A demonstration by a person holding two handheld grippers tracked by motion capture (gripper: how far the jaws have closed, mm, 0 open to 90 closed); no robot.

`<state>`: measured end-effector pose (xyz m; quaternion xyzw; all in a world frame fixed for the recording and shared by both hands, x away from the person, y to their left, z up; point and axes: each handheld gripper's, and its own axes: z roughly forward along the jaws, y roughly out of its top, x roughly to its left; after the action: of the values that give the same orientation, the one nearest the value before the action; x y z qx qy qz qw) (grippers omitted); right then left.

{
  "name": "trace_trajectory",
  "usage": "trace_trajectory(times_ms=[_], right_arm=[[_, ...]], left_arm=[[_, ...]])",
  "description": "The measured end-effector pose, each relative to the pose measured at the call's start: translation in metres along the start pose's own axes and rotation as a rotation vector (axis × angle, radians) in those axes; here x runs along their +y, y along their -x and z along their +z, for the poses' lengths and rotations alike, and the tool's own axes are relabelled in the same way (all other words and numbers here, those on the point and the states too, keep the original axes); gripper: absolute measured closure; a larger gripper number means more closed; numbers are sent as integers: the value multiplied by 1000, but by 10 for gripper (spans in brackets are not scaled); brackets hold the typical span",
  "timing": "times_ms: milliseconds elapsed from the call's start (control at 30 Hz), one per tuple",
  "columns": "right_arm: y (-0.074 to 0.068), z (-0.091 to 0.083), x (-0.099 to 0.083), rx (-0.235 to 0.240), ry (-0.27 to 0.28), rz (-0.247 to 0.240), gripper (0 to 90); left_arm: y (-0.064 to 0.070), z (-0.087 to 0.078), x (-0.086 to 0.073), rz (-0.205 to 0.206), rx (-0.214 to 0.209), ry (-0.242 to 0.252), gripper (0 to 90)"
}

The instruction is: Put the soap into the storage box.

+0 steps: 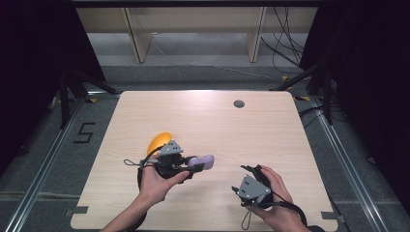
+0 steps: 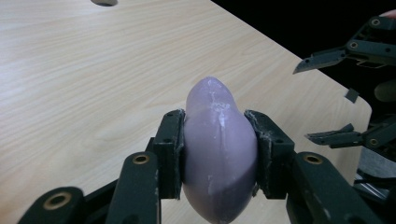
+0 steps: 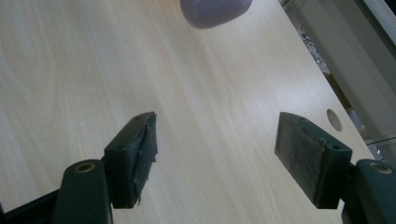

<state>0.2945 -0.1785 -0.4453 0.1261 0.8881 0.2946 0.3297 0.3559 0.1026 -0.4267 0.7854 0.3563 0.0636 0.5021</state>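
Purple soap-like lump (image 2: 219, 149) is clamped between left gripper (image 2: 219, 154) jaws; right gripper (image 3: 215, 154) is held wide open, empty. Squeeze should be kept even, since slipping seems likely.

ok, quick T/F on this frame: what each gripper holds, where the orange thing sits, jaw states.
1. The left gripper is shut on the purple object. True.
2. The right gripper holds the orange object. False: its jaws stand wide apart with nothing between them; the orange object lies on the table behind the left gripper.
3. The purple object is squeezed from both sides by the pads. True.
4. The small round hole is at the table's near edge. False: it is near the far edge.
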Motion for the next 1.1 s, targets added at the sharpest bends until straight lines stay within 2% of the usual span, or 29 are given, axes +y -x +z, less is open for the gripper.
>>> trace_trajectory(times_ms=[200, 300, 333, 467, 567, 800, 933, 967, 1033, 1100], right_arm=[[1, 0, 0, 6, -3, 2, 305], [1, 1, 0, 7, -3, 5, 305], [0, 0, -1, 6, -10, 22, 305], [0, 0, -1, 7, -13, 27, 304], [1, 1, -2, 11, -10, 12, 303], [1, 2, -3, 12, -16, 12, 300], [1, 2, -3, 16, -17, 16, 299], [0, 1, -3, 12, -20, 34, 299], [1, 1, -3, 14, -19, 17, 298], [0, 1, -4, 21, -32, 40, 296]], left_arm=[[-7, -6, -2, -14, 23, 25, 589], [-10, -9, -2, -21, 41, 22, 588], [-13, -11, -3, -22, 36, 27, 589], [-16, -14, -4, -31, 48, 32, 589], [-19, -18, -4, -38, 62, 41, 589], [-28, -25, -6, -60, 89, 63, 589], [-33, -28, -6, -72, 141, 76, 589], [-35, -29, -7, -71, 152, 85, 589], [-37, -31, -6, -70, 162, 89, 589], [-42, -33, -6, -79, 174, 105, 589]])
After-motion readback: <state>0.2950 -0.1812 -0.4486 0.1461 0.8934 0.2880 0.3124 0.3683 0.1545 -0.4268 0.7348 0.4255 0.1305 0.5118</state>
